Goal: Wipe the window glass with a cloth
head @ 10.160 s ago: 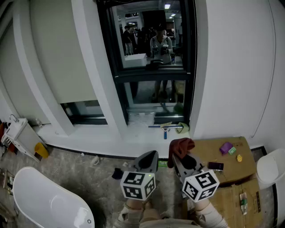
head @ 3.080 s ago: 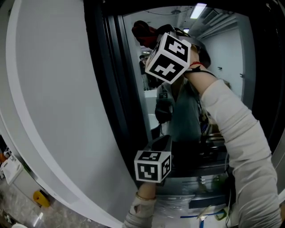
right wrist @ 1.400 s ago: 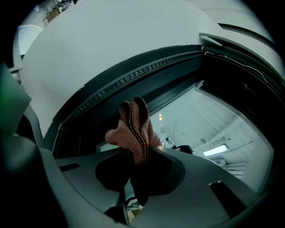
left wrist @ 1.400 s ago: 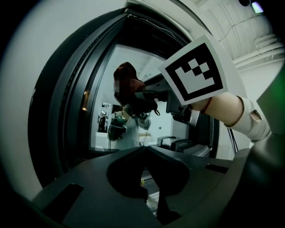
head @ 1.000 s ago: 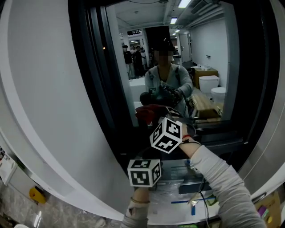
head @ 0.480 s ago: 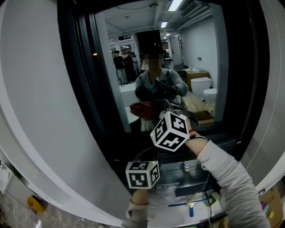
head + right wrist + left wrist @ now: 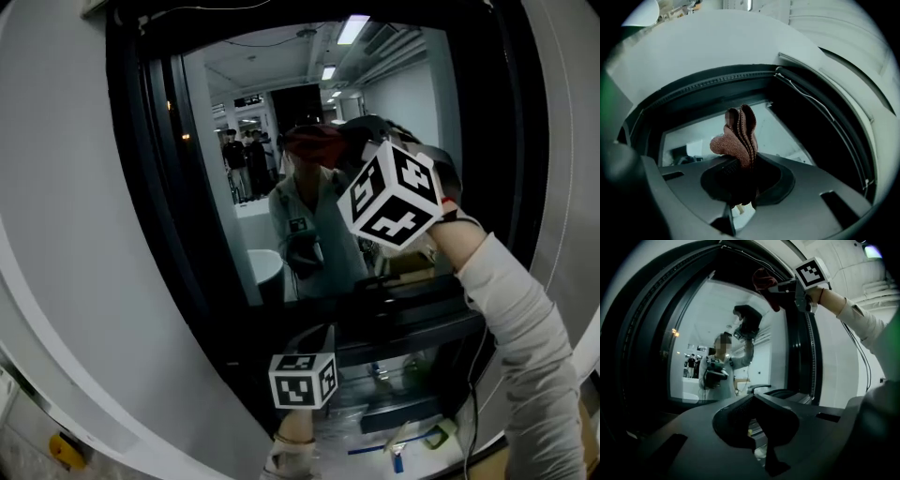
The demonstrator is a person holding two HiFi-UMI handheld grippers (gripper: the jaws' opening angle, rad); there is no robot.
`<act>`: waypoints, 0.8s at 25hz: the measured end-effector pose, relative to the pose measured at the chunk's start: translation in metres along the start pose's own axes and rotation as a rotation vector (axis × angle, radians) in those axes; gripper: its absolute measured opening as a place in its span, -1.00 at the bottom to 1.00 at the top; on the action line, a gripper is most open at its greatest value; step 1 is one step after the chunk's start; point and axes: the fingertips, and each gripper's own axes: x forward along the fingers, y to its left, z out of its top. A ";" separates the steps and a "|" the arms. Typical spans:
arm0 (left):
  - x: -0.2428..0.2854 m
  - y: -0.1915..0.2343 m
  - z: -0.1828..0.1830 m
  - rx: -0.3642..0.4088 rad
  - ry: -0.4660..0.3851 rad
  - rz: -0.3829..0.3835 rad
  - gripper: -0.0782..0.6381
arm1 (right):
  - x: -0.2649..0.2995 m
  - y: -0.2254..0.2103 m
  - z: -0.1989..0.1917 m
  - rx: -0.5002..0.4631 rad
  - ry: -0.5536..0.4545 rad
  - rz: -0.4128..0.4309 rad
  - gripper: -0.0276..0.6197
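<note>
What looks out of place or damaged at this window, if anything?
Nothing stands out. The right tongs grip a reddish cloth near the top of the glass, which looks whole. The left tongs are shut and empty, lower down.

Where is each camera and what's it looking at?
Head view: on the person's head, facing the window glass; shows left gripper low, right gripper raised holding the red cloth, right sleeve.
Left gripper view: on the left gripper, looking up past its shut, empty jaws at the glass; right sleeve shows.
Right gripper view: on the right gripper, looking past jaws shut on the cloth at the window frame.
Shared: head and left gripper views both show the cloth.
</note>
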 end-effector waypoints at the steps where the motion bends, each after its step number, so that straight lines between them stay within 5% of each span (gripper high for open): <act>1: 0.002 -0.001 0.000 0.001 0.001 -0.004 -0.77 | 0.000 -0.016 -0.001 -0.014 0.010 -0.028 -0.75; 13: 0.013 0.000 -0.003 0.009 0.011 -0.016 -0.77 | 0.010 -0.144 -0.002 -0.152 0.122 -0.269 -0.75; 20: 0.014 0.001 -0.009 0.012 0.021 -0.016 -0.77 | 0.021 -0.172 0.004 -0.185 0.172 -0.351 -0.75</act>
